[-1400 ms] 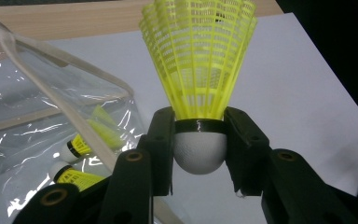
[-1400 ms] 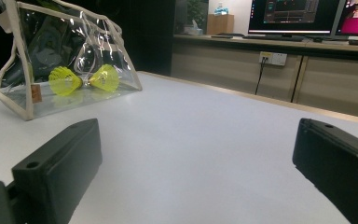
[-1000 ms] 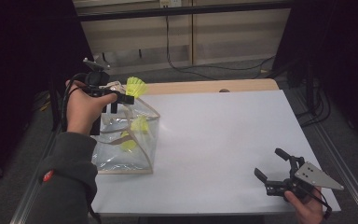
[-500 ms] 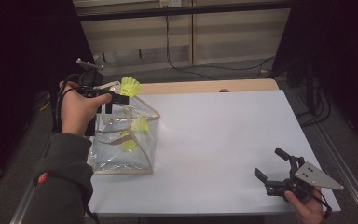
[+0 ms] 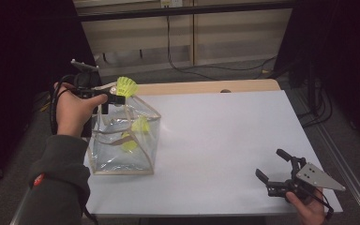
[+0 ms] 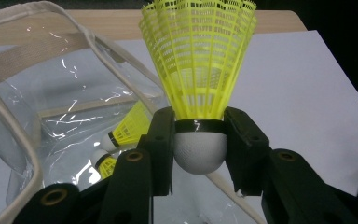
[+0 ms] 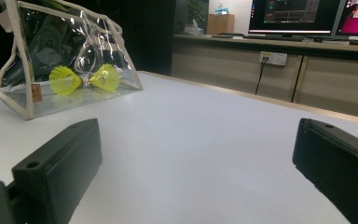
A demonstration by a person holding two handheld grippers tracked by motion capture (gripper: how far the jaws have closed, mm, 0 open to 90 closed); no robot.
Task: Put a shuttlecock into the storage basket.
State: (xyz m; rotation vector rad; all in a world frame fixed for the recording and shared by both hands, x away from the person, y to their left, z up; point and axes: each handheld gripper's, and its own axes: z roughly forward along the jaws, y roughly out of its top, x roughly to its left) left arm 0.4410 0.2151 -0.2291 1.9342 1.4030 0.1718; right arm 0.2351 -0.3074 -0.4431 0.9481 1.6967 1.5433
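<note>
Left gripper (image 5: 115, 99): pinching a shuttlecock (image 6: 198, 70) by its white cork, one jaw pressed on each side of the black band; the yellow skirt flares straight out ahead of the jaws.
Shuttlecock, high view: (image 5: 125, 87) at the tip of the left gripper, above the far rim of the bag (image 5: 143, 140), not touching it.
Bag: clear plastic with beige trim, standing on the table (image 5: 225, 140); below and just ahead of the left gripper, its open top under the jaws.
Bag, left gripper view: (image 6: 37, 121) lies to the left of and beneath the held shuttlecock.
Inside the bag: two more yellow shuttlecocks (image 7: 84, 78), lying touching, cork to cork; low and left of the jaws in the left gripper view (image 6: 121, 135).
Left hand (image 5: 72, 112): wrapped round the gripper's handle, just beside the bag's outer wall.
Right gripper (image 5: 275, 171): jaws spread wide, gripping nothing, resting low at the table's near right corner, well apart from the bag.
Bag from the right gripper: far ahead, to the left of its jaws.
</note>
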